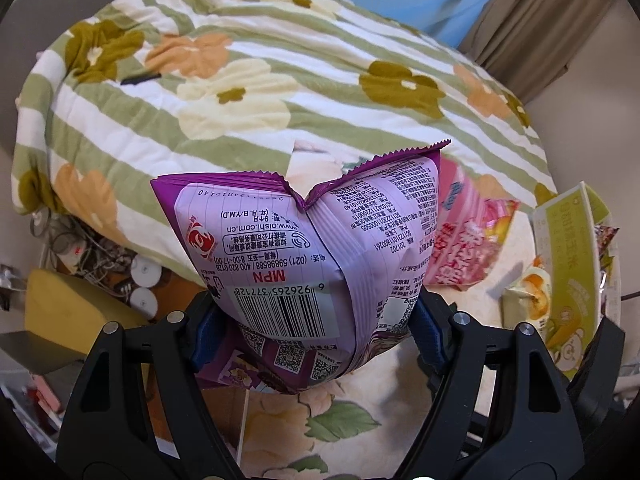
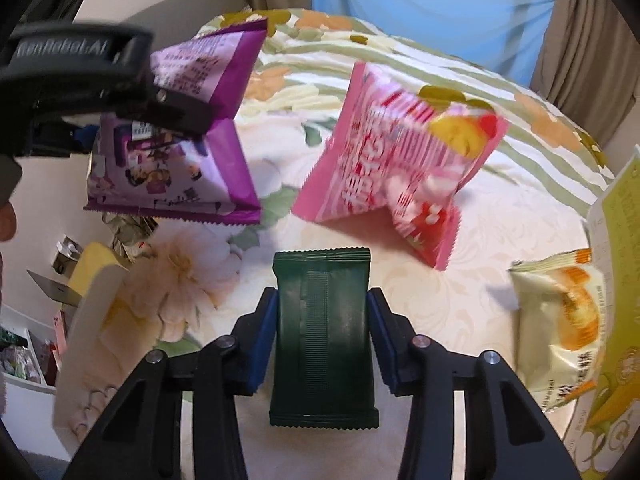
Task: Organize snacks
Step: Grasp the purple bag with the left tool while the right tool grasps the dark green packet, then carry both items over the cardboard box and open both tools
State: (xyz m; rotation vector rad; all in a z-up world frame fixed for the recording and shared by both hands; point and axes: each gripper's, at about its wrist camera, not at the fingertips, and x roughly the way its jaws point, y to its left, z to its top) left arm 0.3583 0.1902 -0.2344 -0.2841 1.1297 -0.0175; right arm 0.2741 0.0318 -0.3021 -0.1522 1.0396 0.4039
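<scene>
The purple snack bag (image 1: pixel 304 264), creased in the middle with its barcode side showing, fills the centre of the left view; the left tool (image 1: pixel 316 332) clamps it. In the lower centre of the right view, the right tool (image 2: pixel 322 344) pinches a dark green packet (image 2: pixel 322 336) lying on the floral surface (image 2: pixel 460 280). A pink bag (image 2: pixel 392 160) stands beyond, and a yellow-green box (image 2: pixel 616 320) is at the right edge, a pale cake packet (image 2: pixel 560 320) just beside it.

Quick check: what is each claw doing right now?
Left claw: closed on the purple snack bag.
Right claw: closed on the dark green packet.

Purple snack bag (image 1: pixel 304 256) reads "MPN", "www.oishi.com.cn", barcode 6926265377128.
</scene>
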